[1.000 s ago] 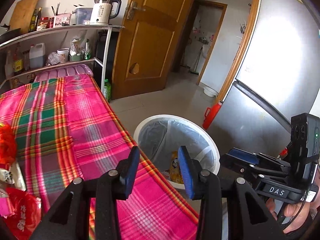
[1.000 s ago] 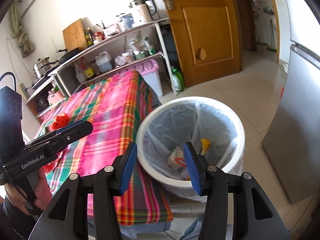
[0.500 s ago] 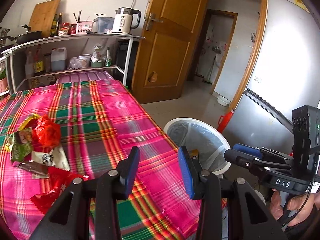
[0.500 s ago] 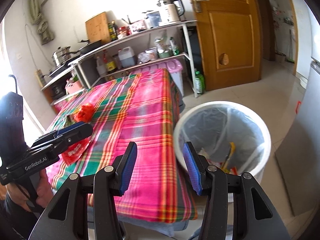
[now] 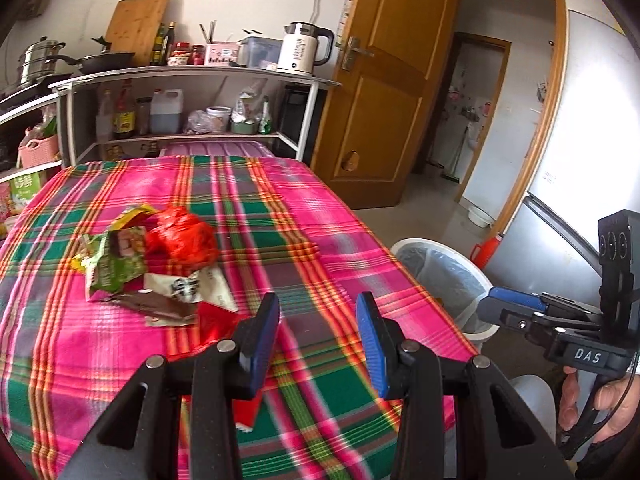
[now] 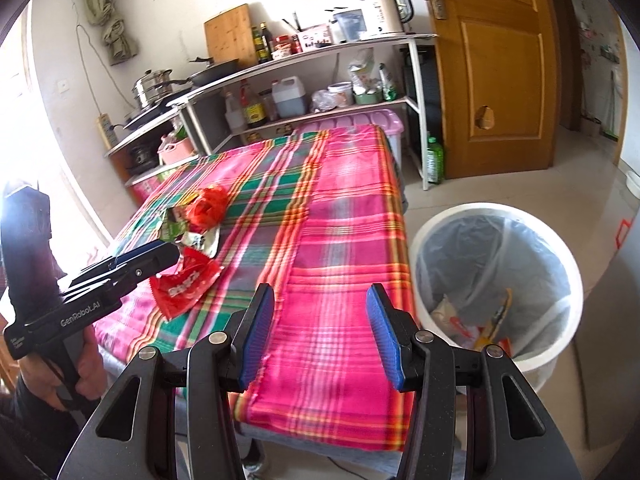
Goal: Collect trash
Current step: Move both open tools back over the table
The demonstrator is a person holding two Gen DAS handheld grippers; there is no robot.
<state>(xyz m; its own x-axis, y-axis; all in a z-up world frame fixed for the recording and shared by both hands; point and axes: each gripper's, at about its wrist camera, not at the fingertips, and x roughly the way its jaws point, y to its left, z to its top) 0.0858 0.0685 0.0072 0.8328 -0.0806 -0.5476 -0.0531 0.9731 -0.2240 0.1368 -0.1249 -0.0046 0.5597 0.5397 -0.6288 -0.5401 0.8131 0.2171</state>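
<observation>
A pile of trash lies on the plaid tablecloth (image 5: 304,240): a crumpled red plastic bag (image 5: 182,238), a green snack wrapper (image 5: 110,266), a brown wrapper (image 5: 150,304) and a flat red packet (image 6: 186,284). My left gripper (image 5: 318,338) is open and empty, just above the cloth to the right of the pile. My right gripper (image 6: 320,334) is open and empty over the table's near edge. A white trash bin (image 6: 494,276) with a clear liner stands on the floor beside the table and holds several wrappers.
A shelf rack (image 5: 192,80) with bottles, a kettle (image 5: 302,50) and pans stands behind the table. A pink storage box (image 6: 352,124) sits under it. A wooden door (image 5: 380,100) and a grey fridge (image 5: 592,152) are to the right.
Both grippers have swung away from the bin toward the table. The trash pile has come into full view ahead of the left gripper. Both jaws stay open.
</observation>
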